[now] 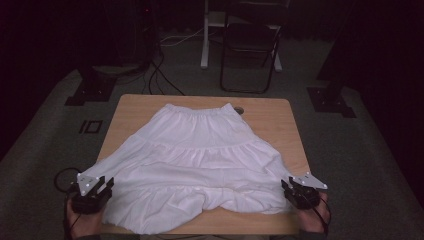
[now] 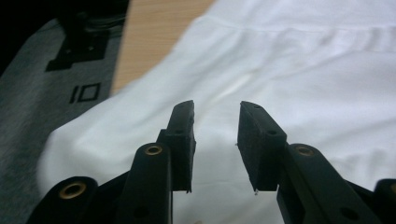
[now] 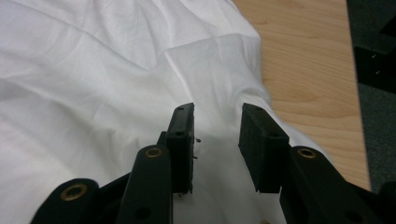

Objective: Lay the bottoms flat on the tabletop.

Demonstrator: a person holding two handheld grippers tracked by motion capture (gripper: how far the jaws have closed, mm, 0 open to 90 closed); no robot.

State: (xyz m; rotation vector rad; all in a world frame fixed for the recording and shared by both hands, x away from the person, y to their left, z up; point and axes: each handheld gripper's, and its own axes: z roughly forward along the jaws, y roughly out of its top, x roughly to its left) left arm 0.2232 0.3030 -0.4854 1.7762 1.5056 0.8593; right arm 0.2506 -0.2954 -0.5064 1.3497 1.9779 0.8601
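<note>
High view: white skirt (image 1: 200,165) lies spread on tabletop (image 1: 295,135), hem toward person. Left tool (image 1: 102,186) at hem's left corner, right tool (image 1: 289,189) at right corner. Both w/ jaws partly open, nothing clamped btwn them, cloth just beyond pads (image 2: 182,135), not pinched.

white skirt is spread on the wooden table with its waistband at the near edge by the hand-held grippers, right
Not quite. In the high view the white skirt is spread on the wooden table, but its waistband lies at the far edge; the hem is nearest the hand-held grippers.
</note>
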